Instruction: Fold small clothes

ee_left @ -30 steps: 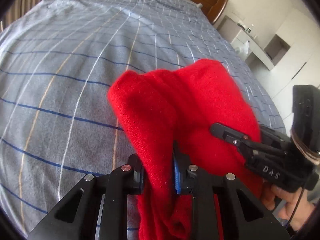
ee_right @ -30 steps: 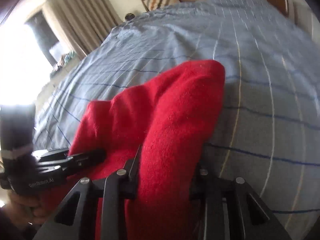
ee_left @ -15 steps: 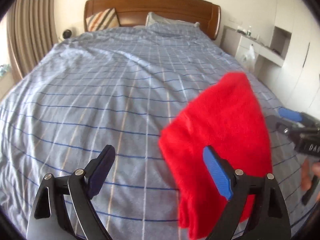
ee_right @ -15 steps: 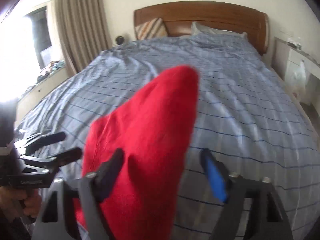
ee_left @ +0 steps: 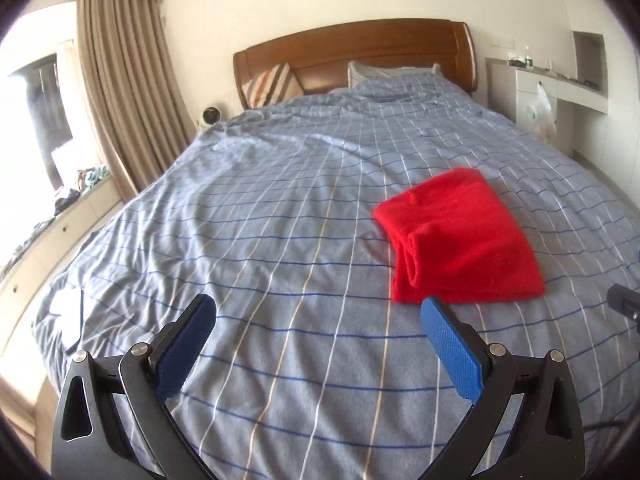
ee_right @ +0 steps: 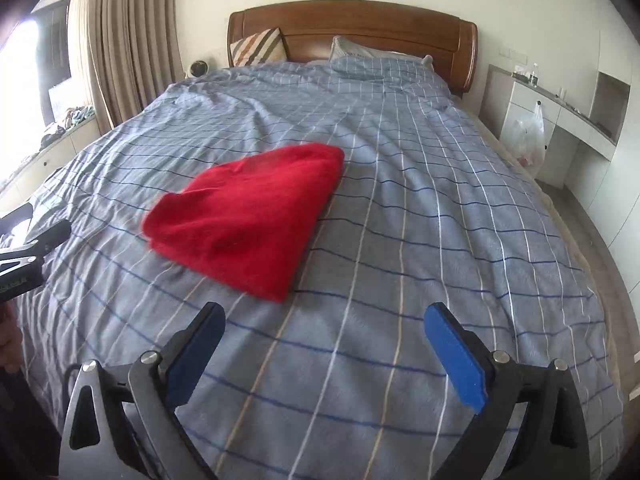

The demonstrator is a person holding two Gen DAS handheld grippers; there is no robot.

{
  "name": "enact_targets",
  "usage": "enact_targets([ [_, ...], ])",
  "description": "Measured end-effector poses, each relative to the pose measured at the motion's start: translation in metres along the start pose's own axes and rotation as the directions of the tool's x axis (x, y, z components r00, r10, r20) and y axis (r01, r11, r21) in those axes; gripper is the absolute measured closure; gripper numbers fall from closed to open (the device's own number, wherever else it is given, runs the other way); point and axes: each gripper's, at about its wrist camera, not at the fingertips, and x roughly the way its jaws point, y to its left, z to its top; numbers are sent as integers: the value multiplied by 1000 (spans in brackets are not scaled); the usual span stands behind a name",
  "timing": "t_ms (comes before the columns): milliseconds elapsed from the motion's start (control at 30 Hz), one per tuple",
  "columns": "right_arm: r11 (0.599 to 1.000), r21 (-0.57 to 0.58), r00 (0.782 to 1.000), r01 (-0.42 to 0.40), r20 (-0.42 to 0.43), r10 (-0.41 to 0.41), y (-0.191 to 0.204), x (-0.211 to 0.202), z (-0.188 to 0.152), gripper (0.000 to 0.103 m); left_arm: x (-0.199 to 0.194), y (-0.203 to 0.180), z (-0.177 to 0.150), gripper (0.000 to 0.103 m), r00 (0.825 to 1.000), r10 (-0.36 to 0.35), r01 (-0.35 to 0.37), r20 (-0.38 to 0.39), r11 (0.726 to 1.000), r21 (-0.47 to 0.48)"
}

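Observation:
A folded red garment [ee_left: 460, 240] lies flat on the blue checked bedspread [ee_left: 280, 208]. In the right wrist view the garment [ee_right: 248, 212] lies ahead and to the left on the bedspread [ee_right: 440, 220]. My left gripper [ee_left: 318, 320] is open and empty, held back from the garment, which lies ahead to its right. My right gripper [ee_right: 324, 326] is open and empty, short of the garment's near corner. The left gripper's black body [ee_right: 28, 248] shows at the left edge of the right wrist view.
A wooden headboard [ee_left: 360, 52] with a striped cushion [ee_left: 272, 84] and a pillow [ee_left: 392, 72] stands at the far end. Curtains [ee_left: 128, 92] and a window ledge are on the left. A white desk unit [ee_right: 560, 120] with a hanging plastic bag [ee_right: 528, 136] is on the right.
Both grippers were shut on the red garment a second ago. They opened, let it drop onto the bed, and pulled back toward the foot of the bed.

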Motion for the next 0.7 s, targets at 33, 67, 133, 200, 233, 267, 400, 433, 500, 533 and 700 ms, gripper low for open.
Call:
enact_targets([
  [33, 1000, 3, 1000, -4, 12, 4, 7, -10, -3, 1, -9, -1, 0, 1, 1000, -21, 21, -5, 1000, -9],
  [67, 1000, 5, 1000, -7, 23, 7, 12, -19, -6, 1, -16, -2, -2, 1, 999, -40, 40, -20, 999, -18],
  [133, 1000, 4, 999, -16, 38, 15, 20, -36, -11, 1, -27, -1, -3, 1, 996, -71, 69, -54, 997, -31],
  [200, 1000, -4, 999, -11, 37, 11, 26, -48, -13, 1, -38, -2, -5, 1, 995, -80, 78, -58, 996, -39],
  [233, 1000, -10, 1000, -4, 31, 5, 28, -52, -15, 1, -43, -2, -5, 1, 996, -76, 74, -51, 996, -42],
  [267, 1000, -16, 1000, 0, 24, 0, 31, -57, -16, 1, -47, -2, -6, 1, 997, -68, 66, -48, 997, -42],
  [400, 1000, -8, 1000, 1, 1, -1, 34, -70, -21, 1, -58, -7, -7, 1, 996, -77, 75, -50, 996, -38],
  [433, 1000, -4, 1000, 2, -2, -2, 35, -72, -22, 1, -60, -8, -7, 1, 996, -79, 77, -52, 996, -37],
  [500, 1000, -4, 1000, 10, -5, -10, 37, -75, -25, 1, -65, -10, -10, 1, 995, -79, 78, -54, 996, -34],
  [533, 1000, -4, 1000, 12, -4, -12, 37, -76, -26, 1, -67, -10, -12, 1, 995, -79, 77, -54, 997, -31],
  [700, 1000, 1, 1000, 23, -6, -23, 39, -76, -29, 1, -66, -12, -17, 1, 993, -92, 91, -68, 996, -24],
])
